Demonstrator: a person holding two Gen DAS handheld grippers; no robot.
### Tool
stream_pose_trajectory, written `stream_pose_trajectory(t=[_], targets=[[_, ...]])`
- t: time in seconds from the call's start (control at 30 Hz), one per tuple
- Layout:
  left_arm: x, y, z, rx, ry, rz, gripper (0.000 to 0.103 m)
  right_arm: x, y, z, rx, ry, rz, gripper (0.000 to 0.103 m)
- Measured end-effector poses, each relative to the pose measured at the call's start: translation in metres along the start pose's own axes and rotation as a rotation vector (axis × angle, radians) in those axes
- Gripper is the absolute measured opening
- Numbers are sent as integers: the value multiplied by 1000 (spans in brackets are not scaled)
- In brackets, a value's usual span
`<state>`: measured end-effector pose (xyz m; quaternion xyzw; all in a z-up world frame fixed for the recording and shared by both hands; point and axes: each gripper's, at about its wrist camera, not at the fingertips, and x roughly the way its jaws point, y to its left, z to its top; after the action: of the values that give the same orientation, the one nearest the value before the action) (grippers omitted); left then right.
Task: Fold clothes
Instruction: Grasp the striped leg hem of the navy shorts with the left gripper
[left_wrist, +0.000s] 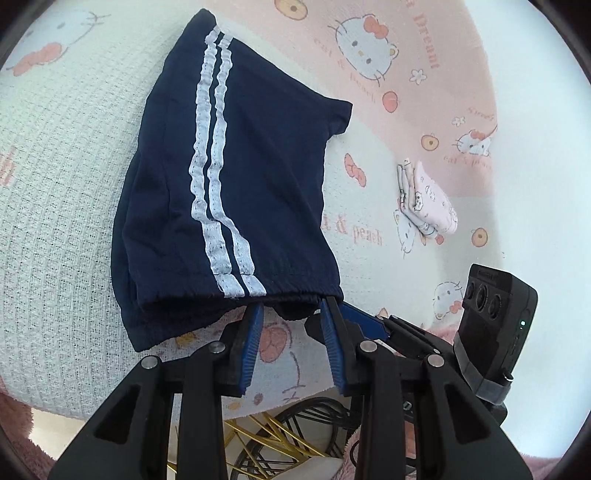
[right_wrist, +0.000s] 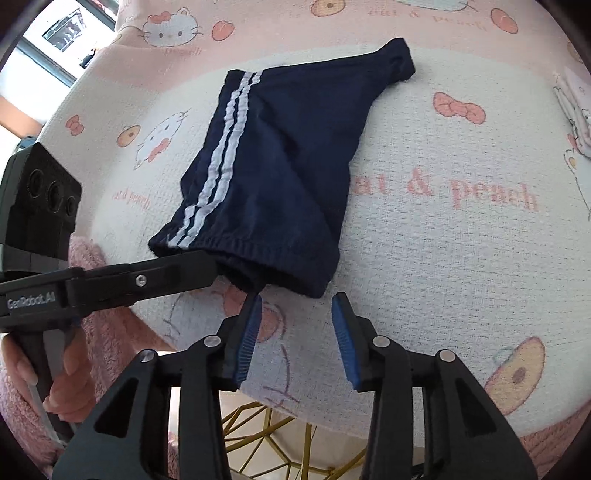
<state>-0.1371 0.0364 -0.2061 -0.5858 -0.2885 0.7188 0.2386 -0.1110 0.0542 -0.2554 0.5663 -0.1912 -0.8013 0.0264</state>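
Note:
Navy shorts with two white side stripes (left_wrist: 236, 192) lie folded in half on a cloth-covered table, waistband toward me; they also show in the right wrist view (right_wrist: 273, 173). My left gripper (left_wrist: 291, 310) is open, its blue fingertips at the waistband edge with cloth hanging between them. My right gripper (right_wrist: 295, 301) is open and empty just in front of the waistband's right end. In the right wrist view the left gripper's fingers (right_wrist: 177, 269) reach in from the left under the waistband.
A Hello Kitty cloth (right_wrist: 461, 240) in white and pink covers the table. A small folded pink garment (left_wrist: 428, 199) lies to the right of the shorts. The table's near edge runs under the grippers, with a gold wire frame (right_wrist: 266, 439) below.

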Motion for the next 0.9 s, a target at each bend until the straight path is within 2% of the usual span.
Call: stream_pose_trajectory(t=[0.07,0.13,0.17,0.2,0.37,0.5,0.6,0.67,0.7,0.73,0.77,0.9], targets=[[0,0,1,-4,-8,-20,34,6,-9,3,51,-10,-48,39],[2,-1,2,-7,-4,-30,34,10,-15,6,75,-27,-63,16],[3,-1,3,-7,-2,-30,34,9,-15,7,74,-27,-50,10],[5,-1,3,-8,4,-35,34,7,-14,6,60,-29,-50,7],[15,-3,1,-13,39,-68,34,4,3,-5,-27,-7,-28,5],[30,-2,-2,-34,99,-125,34,1,16,-12,-73,1,-27,6],[36,-2,-5,-40,142,-115,35,2,12,-14,-47,29,-8,9],[36,-3,-6,-44,163,-108,35,3,9,-16,-29,48,4,20],[30,-4,-6,-45,164,-111,35,-1,8,-16,-24,38,1,29],[18,-5,-7,-38,152,-116,36,-5,7,-16,-19,26,-3,34],[6,-6,-8,-27,136,-121,39,-10,7,-16,-26,9,-12,34],[-42,14,-5,-95,10,-12,40,-20,17,-12,-54,-47,-31,39]])
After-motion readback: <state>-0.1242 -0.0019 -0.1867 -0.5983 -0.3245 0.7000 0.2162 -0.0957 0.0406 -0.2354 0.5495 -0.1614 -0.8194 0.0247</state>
